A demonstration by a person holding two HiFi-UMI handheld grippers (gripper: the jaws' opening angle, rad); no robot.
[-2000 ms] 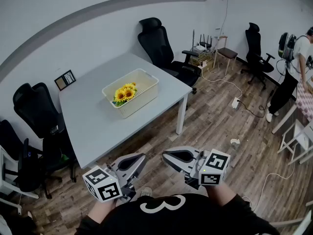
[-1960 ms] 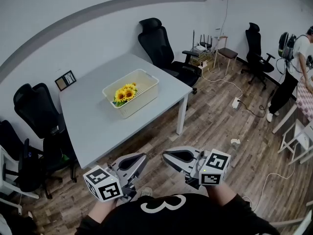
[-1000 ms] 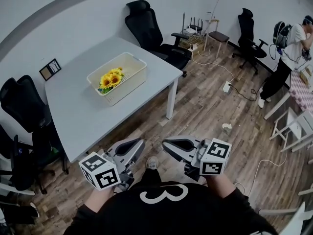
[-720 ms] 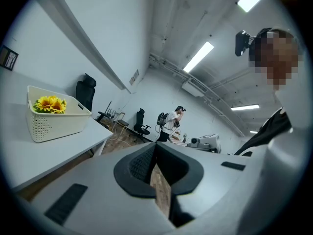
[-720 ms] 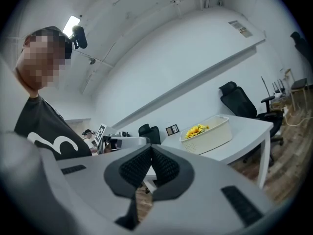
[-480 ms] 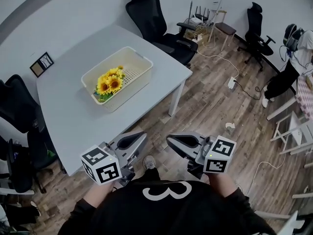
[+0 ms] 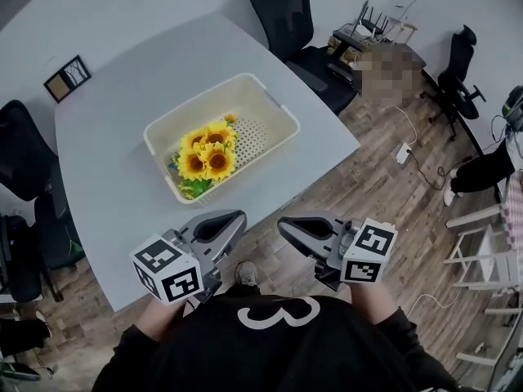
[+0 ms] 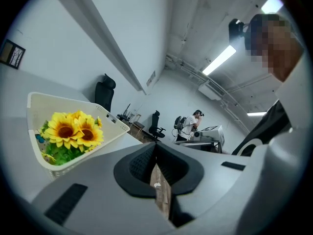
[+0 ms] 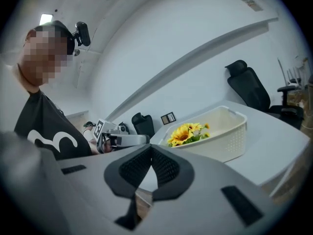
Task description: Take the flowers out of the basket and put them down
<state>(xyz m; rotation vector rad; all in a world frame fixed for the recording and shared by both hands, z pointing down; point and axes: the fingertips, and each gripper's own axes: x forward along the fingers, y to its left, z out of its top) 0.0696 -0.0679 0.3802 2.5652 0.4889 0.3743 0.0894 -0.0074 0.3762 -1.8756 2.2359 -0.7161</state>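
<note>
Both grippers are arriving at the bench, which was well across the floor two seconds ago and is now lying just ahead of them.

Nearest, the left gripper and the right gripper are riding side by side in front of the person's chest and pointing forward. They are probably being carried level simply for the walk. Each pair of jaws is resting together with nothing between the pads, since nothing has been picked up yet.

Beyond the near bench edge, the basket is sitting at a slant. The flowers are lying inside it, bunched at the end nearer the grippers, so that end looks the easier one to reach into. The jaws will need to part before going in.

Farther back, a small picture frame is sitting at the bench's far corner, and a black chair is standing behind the bench.
</note>
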